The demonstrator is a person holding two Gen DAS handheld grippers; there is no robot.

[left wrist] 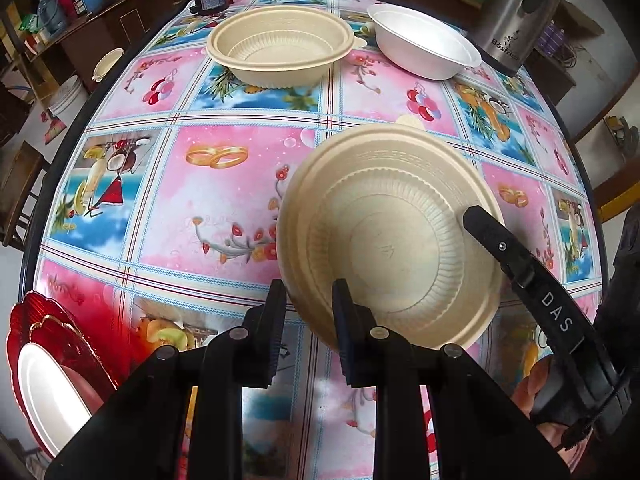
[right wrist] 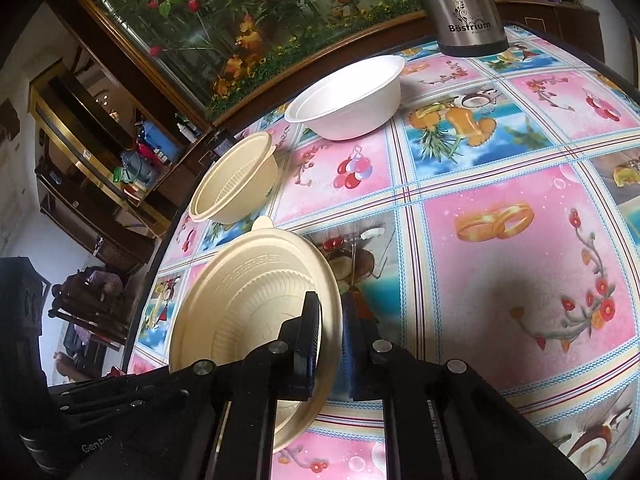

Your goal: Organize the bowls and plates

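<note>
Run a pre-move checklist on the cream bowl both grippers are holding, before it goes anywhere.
1. Left gripper jaws pinch the near rim of the held cream bowl: ok.
2. Right gripper jaws closed on the same bowl's rim: ok.
3. Bowl level: not ok, it tilts.
4. Second cream bowl upright and empty, ready for nesting: ok.
5. White bowl clear of that cream bowl: ok.
6. Held bowl lifted fully off the tablecloth: cannot tell.
</note>
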